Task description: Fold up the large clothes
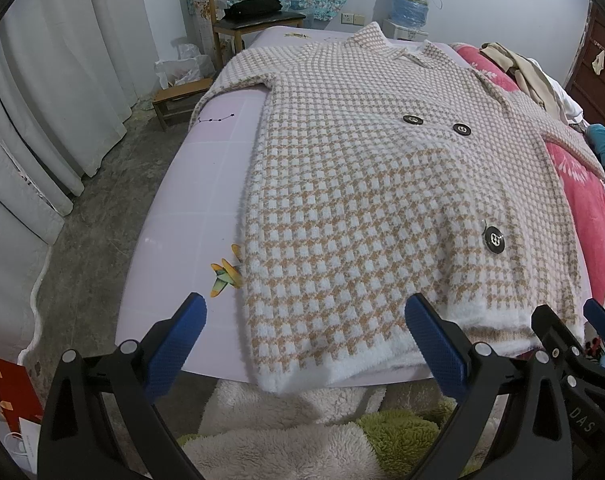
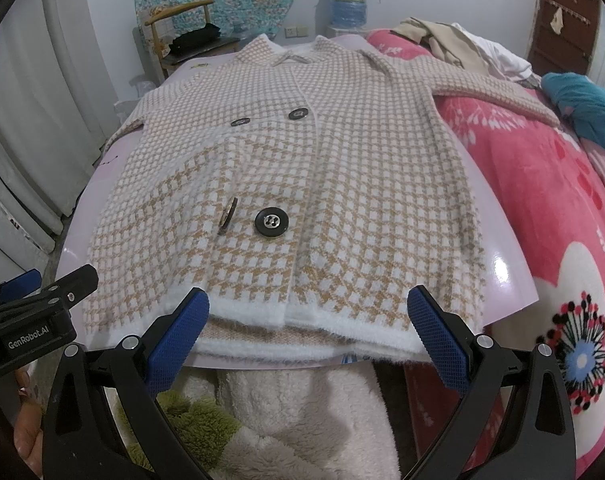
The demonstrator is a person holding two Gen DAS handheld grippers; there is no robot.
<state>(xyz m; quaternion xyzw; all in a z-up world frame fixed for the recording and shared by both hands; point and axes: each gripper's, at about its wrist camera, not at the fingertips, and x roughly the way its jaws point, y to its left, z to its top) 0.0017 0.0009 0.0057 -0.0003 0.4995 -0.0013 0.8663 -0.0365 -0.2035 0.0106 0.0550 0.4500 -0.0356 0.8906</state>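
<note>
Honestly nothing's folded yet; the houndstooth coat (image 1: 374,184) lies spread flat, front up, on the lilac board (image 1: 190,216) on the bed, collar at the far end, white hem at the near edge, both sleeves out to the sides; the right one runs onto the pink blanket (image 2: 542,216). Left hand-held gripper (image 1: 304,346) and right hand-held gripper (image 2: 308,340) both hover wide apart just short of the hem, holding nothing; I'd say sleeves and body folds are all left.

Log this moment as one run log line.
stage: pre-fold | coat: flat on board | left hand-held gripper: open, empty | right hand-held gripper: open at hem
</note>
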